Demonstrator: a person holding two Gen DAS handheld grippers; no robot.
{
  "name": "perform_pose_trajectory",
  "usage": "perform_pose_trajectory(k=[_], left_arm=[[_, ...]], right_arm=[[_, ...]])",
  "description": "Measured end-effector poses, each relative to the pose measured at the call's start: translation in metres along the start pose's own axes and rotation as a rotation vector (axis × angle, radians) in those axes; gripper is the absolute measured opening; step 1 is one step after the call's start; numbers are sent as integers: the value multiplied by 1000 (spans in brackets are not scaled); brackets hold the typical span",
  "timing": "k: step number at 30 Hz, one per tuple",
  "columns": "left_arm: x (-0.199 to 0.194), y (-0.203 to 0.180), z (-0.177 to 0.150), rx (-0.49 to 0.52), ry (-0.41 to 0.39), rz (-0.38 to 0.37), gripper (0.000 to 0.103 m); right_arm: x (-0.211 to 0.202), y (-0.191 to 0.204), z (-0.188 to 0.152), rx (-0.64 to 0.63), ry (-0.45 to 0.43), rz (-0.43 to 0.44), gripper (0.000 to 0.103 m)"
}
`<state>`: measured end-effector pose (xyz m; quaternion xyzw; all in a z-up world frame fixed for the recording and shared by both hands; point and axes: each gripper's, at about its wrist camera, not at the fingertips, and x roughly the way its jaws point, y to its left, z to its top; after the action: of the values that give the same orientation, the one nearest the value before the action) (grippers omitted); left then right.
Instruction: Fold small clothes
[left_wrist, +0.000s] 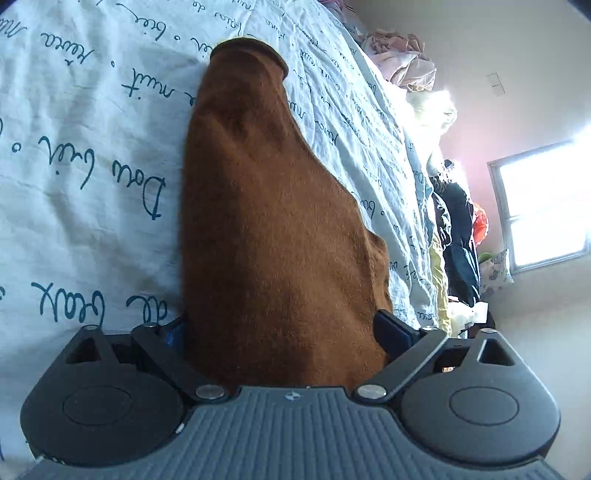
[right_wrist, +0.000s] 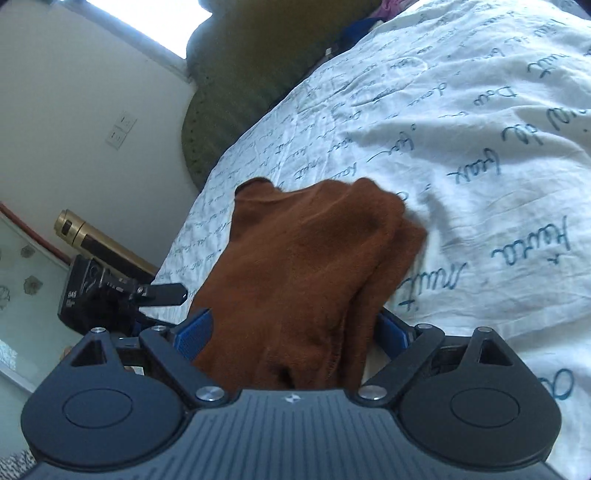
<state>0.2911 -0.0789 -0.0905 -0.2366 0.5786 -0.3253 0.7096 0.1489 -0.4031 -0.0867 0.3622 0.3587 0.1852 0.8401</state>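
A small brown garment (left_wrist: 273, 221) lies stretched on the white bedsheet with blue handwriting (left_wrist: 74, 147). Its near end fills the space between the blue pads of my left gripper (left_wrist: 284, 332), which is shut on it. In the right wrist view the brown garment (right_wrist: 306, 258) is bunched and doubled over, and its near end sits between the blue pads of my right gripper (right_wrist: 295, 332), which is shut on it. The fingertips of both grippers are hidden by the cloth. The other gripper (right_wrist: 110, 291) shows at the left of the right wrist view.
A pile of pink and pale clothes (left_wrist: 402, 59) lies at the far end of the bed. Dark hanging clothes (left_wrist: 458, 236) and a window (left_wrist: 543, 206) are beyond it. A green cushion (right_wrist: 251, 74) and a gold cylinder (right_wrist: 96, 240) sit by the wall.
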Motion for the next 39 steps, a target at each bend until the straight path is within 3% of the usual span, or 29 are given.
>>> perform_pose_trajectory(k=[1,2,6,10,14,18,22,24,25,26,27,29,31,33,34,35,36,37,38,39], left_arm=[[2,-1,-1,12,5,30,66],[2,-1,-1,22,7,62,41],[-2,-5,2,77,-15,116,33],[-10,-47,-14,296,-121,280,29],[-31,-87,-33,528,-298,446,28],[-59,-94,-21,558,-372,508,29],[-56,-55,10,466,-302,520,34],[-42,-22,23,409,-219,518,38],[-43,-8,24,362,-209,509,49],[-53,0,21,319,-226,469,52],[-64,4,15,288,-230,422,52],[-85,6,0,275,-216,352,75],[-99,9,-21,269,-219,307,86],[-97,18,-35,230,-185,282,84],[-93,27,-38,183,-162,274,70],[-87,35,-42,144,-138,256,46],[-83,41,-43,121,-133,245,37],[-83,44,-46,99,-155,247,31],[-84,44,-46,81,-158,243,25],[-87,42,-46,72,-162,247,24]], right_arm=[[4,5,-3,-16,13,-26,36],[9,8,-4,-27,31,-62,32],[9,23,-8,-90,4,-114,30],[11,60,-7,-243,-24,-202,27],[14,94,2,-321,-65,-198,27],[29,118,19,-342,-103,-163,27],[65,114,36,-299,-79,-151,27],[89,104,33,-291,-13,-170,33],[100,98,28,-292,9,-211,43],[106,94,24,-285,33,-238,59],[105,92,21,-269,30,-239,65],[88,95,11,-264,-4,-206,84],[72,94,0,-270,8,-188,84],[57,88,-12,-265,12,-167,84],[54,82,-16,-233,26,-141,84],[53,77,-19,-214,35,-120,83],[53,75,-23,-216,36,-108,81],[53,74,-27,-230,26,-105,52],[54,75,-31,-239,14,-107,11],[58,74,-33,-229,19,-108,12]])
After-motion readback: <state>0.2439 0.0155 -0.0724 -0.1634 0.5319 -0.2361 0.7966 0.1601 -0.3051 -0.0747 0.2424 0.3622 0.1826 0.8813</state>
